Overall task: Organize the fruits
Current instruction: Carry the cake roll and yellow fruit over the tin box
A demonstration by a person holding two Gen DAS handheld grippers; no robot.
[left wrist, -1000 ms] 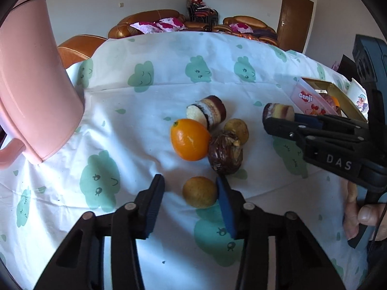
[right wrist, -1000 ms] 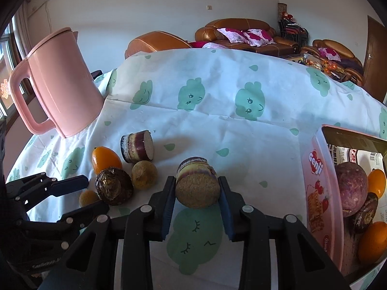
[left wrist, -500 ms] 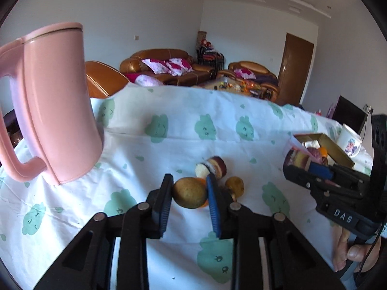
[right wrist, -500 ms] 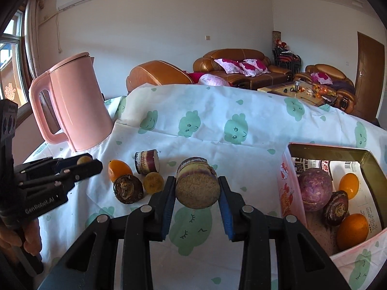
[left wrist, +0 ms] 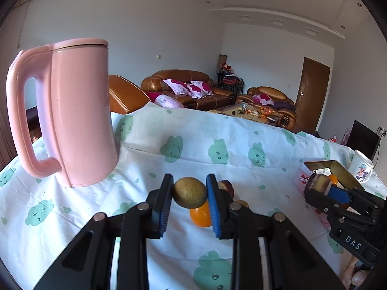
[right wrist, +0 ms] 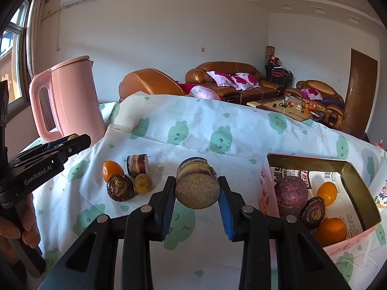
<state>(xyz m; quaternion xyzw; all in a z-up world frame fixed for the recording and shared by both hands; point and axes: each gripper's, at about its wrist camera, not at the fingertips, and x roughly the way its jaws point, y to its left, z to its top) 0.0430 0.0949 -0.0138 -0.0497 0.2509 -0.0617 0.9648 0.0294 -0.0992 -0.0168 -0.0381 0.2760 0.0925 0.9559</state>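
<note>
Now that clamped on a small round yellow-brown fruit (left wrist: pixel 189 192), left gripper (left wrist: pixel 189 200) lifted off cloud-print tablecloth (left wrist: pixel 241 169). Right gripper (right wrist: pixel 197 197) pinching cut purple-skinned chunk (right wrist: pixel 197 186), both ready for pink tin box (right wrist: pixel 362 186) near right edge.

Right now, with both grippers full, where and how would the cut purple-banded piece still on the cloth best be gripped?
The cut purple-banded piece lies on its side, pale cut face turned right. Probably best from above, fingers across its curved banded sides, not the flat ends. The kumquat and orange crowd its near side, so the far and top sides look freer.
</note>
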